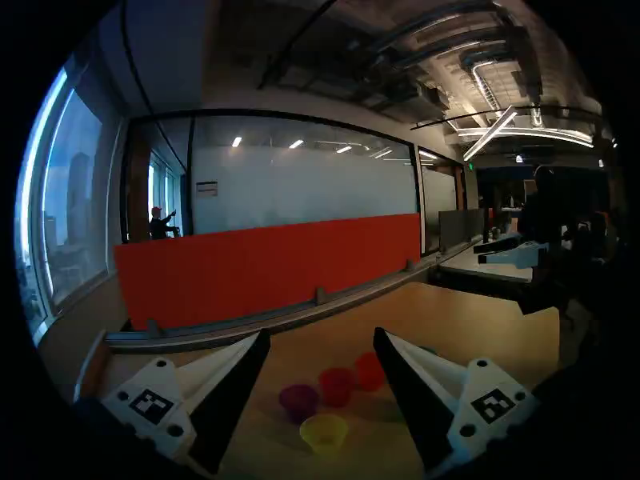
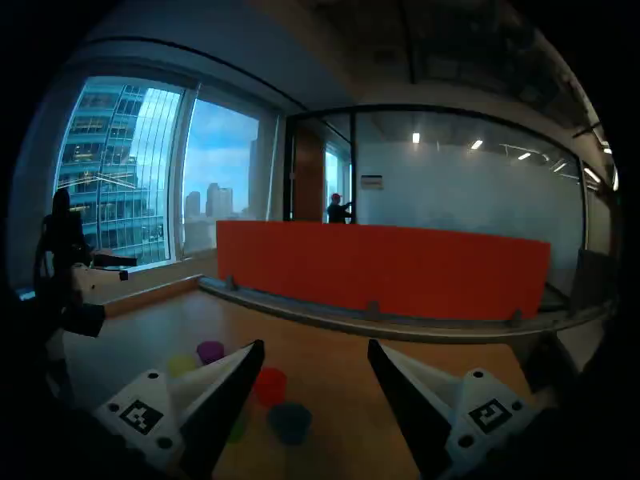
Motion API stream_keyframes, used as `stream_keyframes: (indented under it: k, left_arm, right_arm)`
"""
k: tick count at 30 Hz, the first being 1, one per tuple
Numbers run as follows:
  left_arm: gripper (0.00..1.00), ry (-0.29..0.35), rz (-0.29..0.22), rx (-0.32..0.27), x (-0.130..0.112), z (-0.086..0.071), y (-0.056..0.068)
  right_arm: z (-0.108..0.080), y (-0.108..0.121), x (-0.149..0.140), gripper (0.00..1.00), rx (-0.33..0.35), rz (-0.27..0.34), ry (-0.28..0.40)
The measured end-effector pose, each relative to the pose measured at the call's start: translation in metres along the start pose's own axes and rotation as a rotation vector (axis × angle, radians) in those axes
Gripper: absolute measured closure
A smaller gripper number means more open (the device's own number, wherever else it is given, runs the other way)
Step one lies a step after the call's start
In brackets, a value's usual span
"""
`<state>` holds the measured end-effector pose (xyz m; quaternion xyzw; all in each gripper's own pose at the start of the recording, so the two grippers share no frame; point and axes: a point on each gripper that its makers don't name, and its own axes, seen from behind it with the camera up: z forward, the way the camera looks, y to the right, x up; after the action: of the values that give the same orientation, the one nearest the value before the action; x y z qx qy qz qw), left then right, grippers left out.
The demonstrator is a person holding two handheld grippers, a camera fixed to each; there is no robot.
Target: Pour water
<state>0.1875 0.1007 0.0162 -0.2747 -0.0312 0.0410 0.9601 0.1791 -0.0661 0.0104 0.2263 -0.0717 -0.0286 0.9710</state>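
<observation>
Desk point(image 1: 480, 320): light wood-look top, smooth, faint sheen. Yellow cup point(image 1: 324, 432): translucent plastic, smooth. Orange partition point(image 1: 264, 264): matt panel. Left tool point(image 1: 320, 331): matt white plastic, black inner faces.

Dim interior; daylight from windows point(image 2: 120, 176), ceiling strips point(image 1: 490, 133) glow; fisheye-bent edges.

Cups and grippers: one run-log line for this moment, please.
left gripper: open, empty | right gripper: open, empty | cups: on table, ungripped | pour: not begun
</observation>
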Motion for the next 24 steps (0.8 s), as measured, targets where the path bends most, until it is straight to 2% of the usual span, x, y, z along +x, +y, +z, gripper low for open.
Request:
stream_keyframes:
  k: [6, 12, 17, 24]
  left_arm:
    - [0.04, -0.035, 0.001, -0.053, -0.011, 0.004, 0.012]
    - [0.04, -0.055, -0.007, -0.102, -0.021, 0.009, 0.019]
    - [0.04, -0.077, 0.007, -0.135, -0.032, 0.011, 0.024]
    - [0.04, -0.116, 0.031, -0.193, -0.05, 0.014, 0.039]
  right_arm:
    - [0.003, -0.007, -0.006, 0.0, 0.026, -0.022, -0.033]
    - [0.005, -0.009, -0.013, 0.0, 0.037, -0.033, -0.062]
    - [0.006, -0.01, -0.023, 0.0, 0.05, -0.034, -0.09]
    - [0.008, -0.015, -0.037, 0.0, 0.076, -0.042, -0.128]
